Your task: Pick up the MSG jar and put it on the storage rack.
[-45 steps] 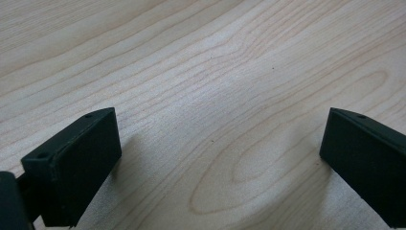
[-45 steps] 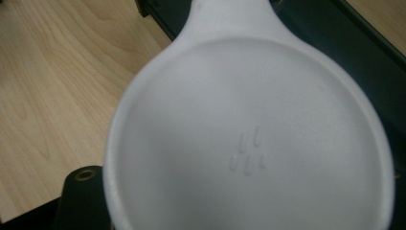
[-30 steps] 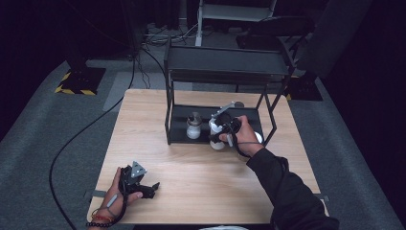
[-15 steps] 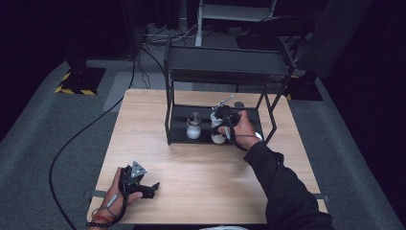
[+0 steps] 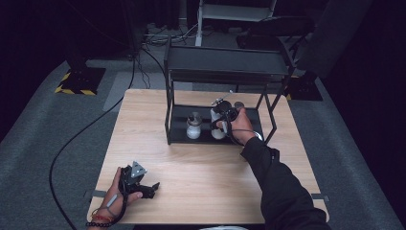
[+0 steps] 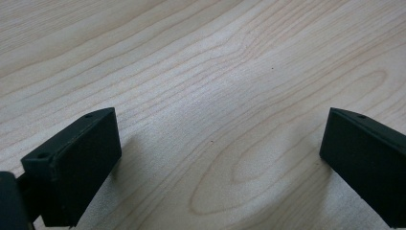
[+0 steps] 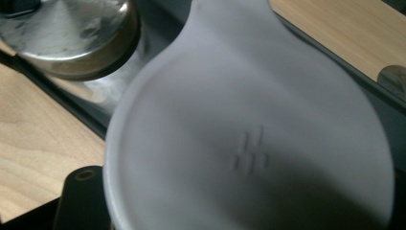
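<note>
Two grippers: right gripper [image 5: 221, 111] clamped on a white bottle [image 7: 249, 143], upright on the rack's lower shelf [image 5: 251, 128] beside a metal-capped jar [image 5: 193, 127]; left gripper [image 5: 142, 184] gapes empty on the bench [image 5: 201, 172], well apart.

We see a pale wooden desk [image 5: 201, 177] standing on grey carpet [image 5: 43, 143]. At its far side stands a black metal rack [image 5: 225, 67] with a flat top shelf and a lower tray. A small jar with a metal lid [image 5: 194, 127] sits upright on that tray, toward its left. A black cable [image 5: 72, 143] snakes across the carpet left of the desk. Beyond, we make out a yellow-and-black striped base [image 5: 76, 81] and a dark chair [image 5: 282, 28].
</note>
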Demonstrator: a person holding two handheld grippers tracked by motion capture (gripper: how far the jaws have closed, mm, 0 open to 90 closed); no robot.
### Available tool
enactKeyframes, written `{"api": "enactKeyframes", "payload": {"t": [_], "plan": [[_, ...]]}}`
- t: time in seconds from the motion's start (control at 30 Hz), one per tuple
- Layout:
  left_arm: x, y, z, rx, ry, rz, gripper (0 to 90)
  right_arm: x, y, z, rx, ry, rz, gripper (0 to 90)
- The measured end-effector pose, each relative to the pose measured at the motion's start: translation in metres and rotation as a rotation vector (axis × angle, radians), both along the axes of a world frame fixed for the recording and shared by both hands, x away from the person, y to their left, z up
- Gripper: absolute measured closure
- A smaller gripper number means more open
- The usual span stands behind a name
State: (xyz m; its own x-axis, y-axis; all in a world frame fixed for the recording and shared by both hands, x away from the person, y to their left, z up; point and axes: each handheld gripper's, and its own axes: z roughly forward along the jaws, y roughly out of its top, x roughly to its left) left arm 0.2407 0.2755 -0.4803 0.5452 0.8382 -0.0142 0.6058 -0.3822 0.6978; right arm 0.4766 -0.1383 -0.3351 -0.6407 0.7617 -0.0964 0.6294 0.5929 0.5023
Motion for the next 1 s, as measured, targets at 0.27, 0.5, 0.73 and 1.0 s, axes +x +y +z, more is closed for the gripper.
{"api": "enactKeyframes", "payload": {"t": [0.27, 0.5, 0.73, 1.0], "plan": [[0.000, 0.000, 0.000, 0.000, -0.001, -0.001, 0.4, 0.006, 0.002, -0.004, 0.003, 0.007, -0.027, 30.1], [0.000, 0.000, 0.000, 0.000, -0.001, -0.002, 0.4, 0.010, 0.003, -0.008, 0.003, 0.014, -0.043, 30.1], [0.000, 0.000, 0.000, 0.000, -0.001, -0.002, 0.4, 0.010, 0.001, -0.008, 0.009, 0.015, -0.046, 30.1], [0.000, 0.000, 0.000, 0.000, -0.001, -0.002, 0.4, 0.015, -0.004, -0.006, 0.022, 0.040, -0.056, 29.8]]}}
